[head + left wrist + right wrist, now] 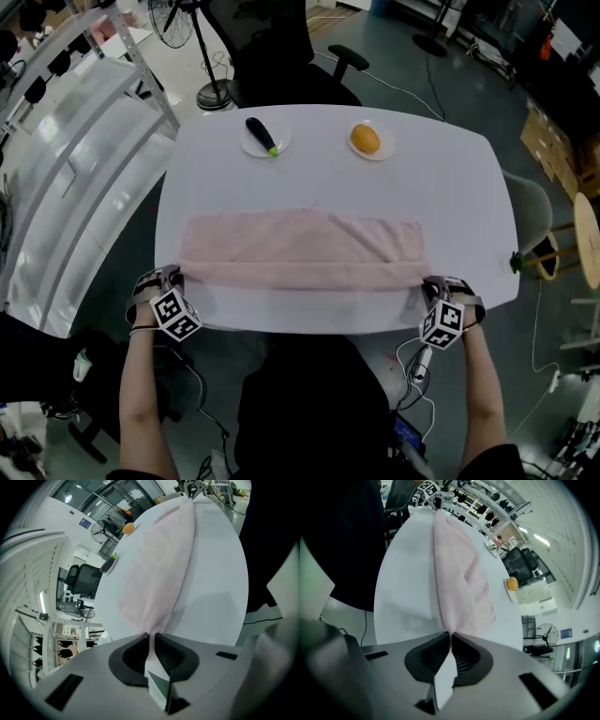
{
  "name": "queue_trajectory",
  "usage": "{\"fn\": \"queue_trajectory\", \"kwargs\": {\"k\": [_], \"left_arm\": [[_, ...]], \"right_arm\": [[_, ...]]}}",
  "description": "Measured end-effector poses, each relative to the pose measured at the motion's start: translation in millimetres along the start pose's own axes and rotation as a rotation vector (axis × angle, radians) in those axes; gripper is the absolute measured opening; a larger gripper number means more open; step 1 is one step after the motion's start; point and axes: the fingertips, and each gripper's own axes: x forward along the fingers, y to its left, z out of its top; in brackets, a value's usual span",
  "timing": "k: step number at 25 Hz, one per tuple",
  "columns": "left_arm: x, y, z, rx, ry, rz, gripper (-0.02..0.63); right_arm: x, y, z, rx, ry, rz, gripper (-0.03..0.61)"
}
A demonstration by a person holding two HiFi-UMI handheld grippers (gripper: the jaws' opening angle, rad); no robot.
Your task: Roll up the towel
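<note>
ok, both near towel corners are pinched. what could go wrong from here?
1. The left hand-held gripper and right hand-held gripper each pinch only a thin tip of the folded pink cloth towel; it may slip out once rolling starts.
2. Its upper layer lies uneven, so the roll may skew.

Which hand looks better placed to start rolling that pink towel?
Neither: the left gripper and right gripper are each shut on a near corner of the towel, so both should probably roll together.

The towel (300,253) loses its near corners inside the pinched jaws of the left gripper (150,635) and right gripper (450,633). In the head view, marker cubes (175,314) hide both sets of jaws, and the top edge crops the black chair (281,52).
</note>
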Motion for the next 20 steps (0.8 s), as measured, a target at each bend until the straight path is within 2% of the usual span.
{"fn": "queue_trajectory", "kwargs": {"k": [6, 9, 13, 16, 20], "left_arm": [[-26, 4, 5, 0.104, -0.066, 0.021, 0.044], [-38, -22, 2, 0.161, -0.089, -0.016, 0.044], [-44, -62, -8, 0.236, -0.088, -0.08, 0.044], [-39, -72, -12, 0.247, -0.083, -0.111, 0.044], [-37, -59, -9, 0.214, -0.086, -0.137, 0.044]], "right_arm": [[-23, -3, -10, -0.011, 0.01, -0.041, 0.025], [-33, 18, -21, 0.007, 0.027, -0.033, 0.025], [-32, 63, -31, 0.027, 0.051, 0.022, 0.025], [-23, 79, -32, 0.031, 0.069, 0.049, 0.025], [-24, 74, -31, 0.048, 0.065, 0.107, 0.025]]}}
